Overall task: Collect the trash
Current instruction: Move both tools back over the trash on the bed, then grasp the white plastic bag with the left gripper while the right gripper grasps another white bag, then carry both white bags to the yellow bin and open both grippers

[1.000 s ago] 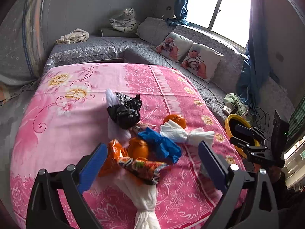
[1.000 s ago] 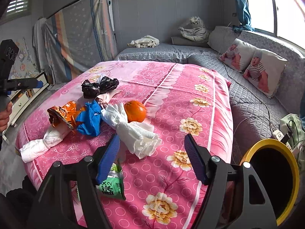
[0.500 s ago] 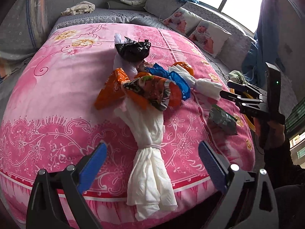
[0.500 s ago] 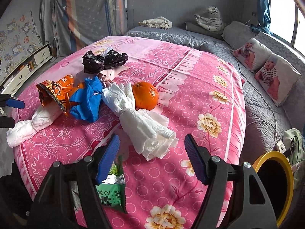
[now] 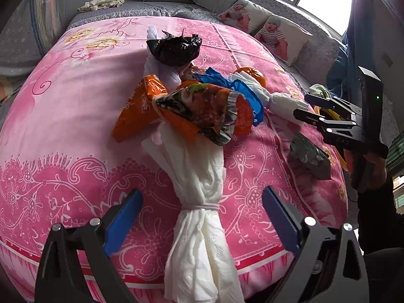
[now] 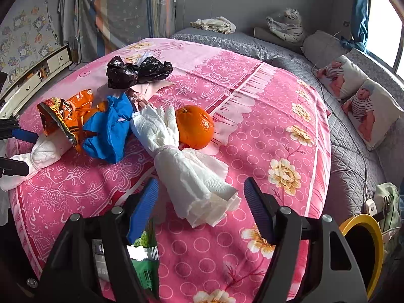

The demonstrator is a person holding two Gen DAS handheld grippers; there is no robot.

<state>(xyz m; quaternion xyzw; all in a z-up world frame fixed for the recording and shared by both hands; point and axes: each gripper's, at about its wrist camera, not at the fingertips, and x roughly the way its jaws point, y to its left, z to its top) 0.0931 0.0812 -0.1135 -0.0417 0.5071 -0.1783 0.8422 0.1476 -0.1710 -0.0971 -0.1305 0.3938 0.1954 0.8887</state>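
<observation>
Scattered across a pink flowered bedspread [image 5: 63,131], a heap of trash waited: a tied bundle of white tissue [image 5: 202,217] lay at the near edge, its upper end tucked under a crumpled orange snack wrapper [image 5: 202,111], with a blue plastic bag [image 5: 242,93] and a black plastic bag [image 5: 174,49] beyond. The left gripper [image 5: 202,219] hung just over that bundle, jaws spread wide on either side of it and not pressing it. A second tied tissue bundle [image 6: 192,174] lay beside an orange [image 6: 194,127], and the right gripper [image 6: 202,209] hovered at its loose end, jaws likewise apart and holding nothing. A green snack packet [image 6: 144,265] lay partly hidden under the right gripper's left finger. A yellow-rimmed bin [image 6: 363,250] stood off the bed's corner, near grey cushioned seating [image 6: 353,156] with two printed pillows [image 6: 371,111].
</observation>
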